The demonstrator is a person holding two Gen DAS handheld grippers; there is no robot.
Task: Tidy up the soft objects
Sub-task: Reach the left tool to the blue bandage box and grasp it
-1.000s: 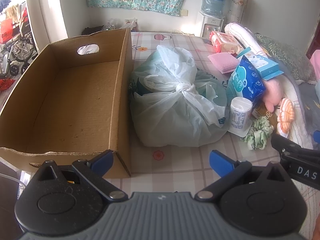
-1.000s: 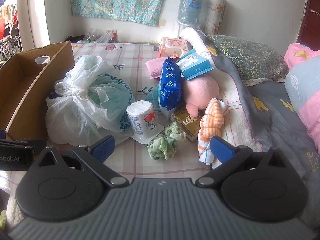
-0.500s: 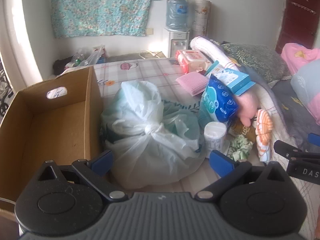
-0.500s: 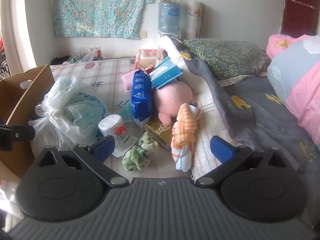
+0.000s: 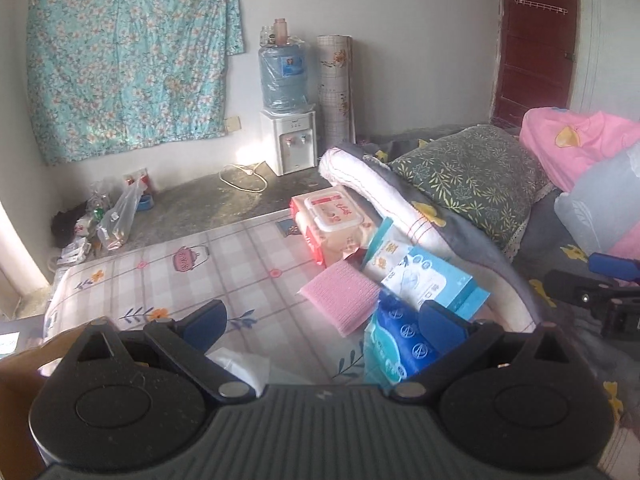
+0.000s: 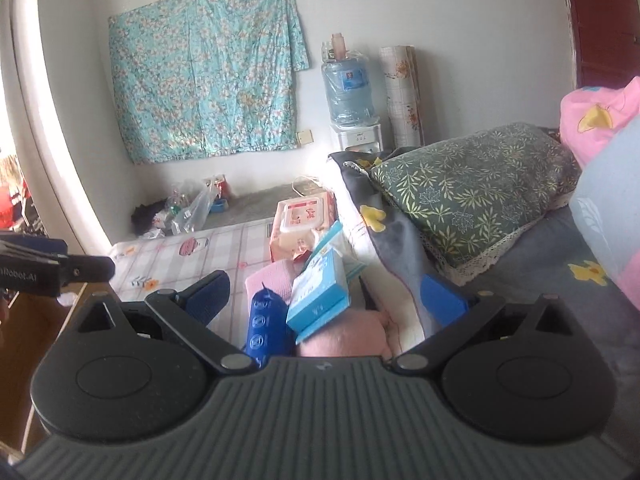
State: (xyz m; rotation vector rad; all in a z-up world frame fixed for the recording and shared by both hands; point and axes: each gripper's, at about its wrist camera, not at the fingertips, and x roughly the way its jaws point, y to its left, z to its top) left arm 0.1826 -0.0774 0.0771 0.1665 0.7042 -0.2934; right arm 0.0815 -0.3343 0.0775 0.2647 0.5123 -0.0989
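Soft things lie in a pile on the checked bed sheet (image 5: 224, 276); biggest is the green leafy pillow (image 6: 472, 184) on the grey blanket (image 6: 404, 240); next comes the pink plush toy (image 6: 344, 336), then the pink and white wipes pack (image 5: 332, 220), the light blue box (image 5: 436, 280), the blue plastic pack (image 5: 404, 344) and the flat pink cloth (image 5: 340, 296); the left gripper (image 5: 322, 320) is wide apart and holds nothing; the right gripper (image 6: 326, 294) is wide apart too, over the pile.

Both grippers tilted upward, cardboard box (image 5: 16, 364) and white bag (image 5: 240, 364) nearly out of view
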